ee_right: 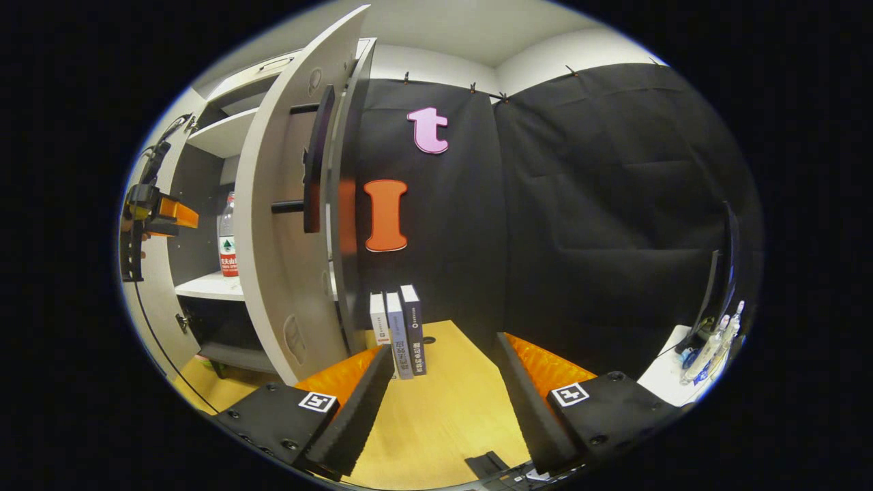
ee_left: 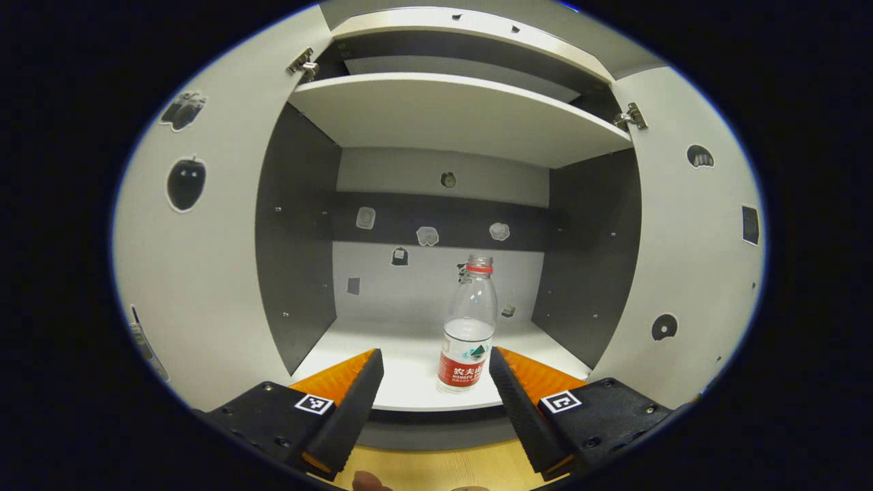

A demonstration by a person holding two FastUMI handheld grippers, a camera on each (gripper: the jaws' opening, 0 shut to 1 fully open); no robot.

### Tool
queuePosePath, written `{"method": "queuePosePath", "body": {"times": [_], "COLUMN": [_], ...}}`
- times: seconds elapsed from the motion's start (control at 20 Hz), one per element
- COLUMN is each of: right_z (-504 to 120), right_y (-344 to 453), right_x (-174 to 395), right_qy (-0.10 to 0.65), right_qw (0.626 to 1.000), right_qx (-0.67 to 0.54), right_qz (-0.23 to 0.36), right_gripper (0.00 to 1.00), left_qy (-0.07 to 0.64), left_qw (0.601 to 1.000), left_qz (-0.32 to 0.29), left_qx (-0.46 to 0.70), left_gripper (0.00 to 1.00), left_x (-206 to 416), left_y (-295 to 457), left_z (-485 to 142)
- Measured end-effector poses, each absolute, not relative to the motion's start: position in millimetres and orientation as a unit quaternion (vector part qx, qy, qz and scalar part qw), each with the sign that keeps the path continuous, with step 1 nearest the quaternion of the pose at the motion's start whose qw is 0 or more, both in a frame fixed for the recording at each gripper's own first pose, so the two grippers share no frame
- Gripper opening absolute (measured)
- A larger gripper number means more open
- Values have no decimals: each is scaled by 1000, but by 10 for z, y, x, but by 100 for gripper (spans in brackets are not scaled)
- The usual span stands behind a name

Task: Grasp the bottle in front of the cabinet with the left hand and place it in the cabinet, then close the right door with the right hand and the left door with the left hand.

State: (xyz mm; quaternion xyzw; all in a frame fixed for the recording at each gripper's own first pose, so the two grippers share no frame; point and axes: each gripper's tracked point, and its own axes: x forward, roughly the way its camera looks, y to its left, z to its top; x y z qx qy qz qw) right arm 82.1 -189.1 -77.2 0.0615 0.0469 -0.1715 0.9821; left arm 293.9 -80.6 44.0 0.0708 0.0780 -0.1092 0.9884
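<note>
Bottle (ee_left: 469,327) upright on the cabinet shelf (ee_left: 409,368), centre frame, between but clear of the released left gripper (ee_left: 436,382). Right gripper (ee_right: 443,389) released, lower centre. Best to push the right door (ee_right: 286,225) flat and slowly.

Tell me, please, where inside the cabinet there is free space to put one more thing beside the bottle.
On the lower shelf, a bare patch lies between the bottle and the cabinet's left inner wall, and a narrower one towards the right inner wall. The upper shelf looks bare too. The front edge is crowded: the open left gripper flanks the bottle there.
</note>
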Motion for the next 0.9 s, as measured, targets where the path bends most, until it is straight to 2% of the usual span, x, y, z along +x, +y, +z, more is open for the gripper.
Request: {"method": "queuePosePath", "body": {"times": [0.25, 0.55, 0.7, 0.75, 0.9], "right_z": [-745, -699, -697, -700, -693], "right_y": [-1706, -1422, -1408, -1390, -1314], "right_x": [909, 1049, 1087, 1095, 1111], "right_qy": [40, 39, 34, 32, 32], "right_qw": [987, 992, 992, 993, 994], "right_qx": [68, 56, 61, 67, 61], "right_qz": [-140, -104, -102, -97, -86], "right_gripper": [98, 98, 100, 97, 96], "left_qy": [37, 34, 15, 14, 12], "left_qw": [991, 992, 994, 995, 997], "left_qz": [-107, -107, -90, -80, -55], "left_qx": [66, 56, 62, 66, 59], "left_gripper": [95, 94, 95, 95, 95], "left_x": [2285, 1598, 1369, 1303, 1143], "left_y": [-594, -289, -76, 23, 247], "left_z": [667, 710, 746, 758, 788]}}
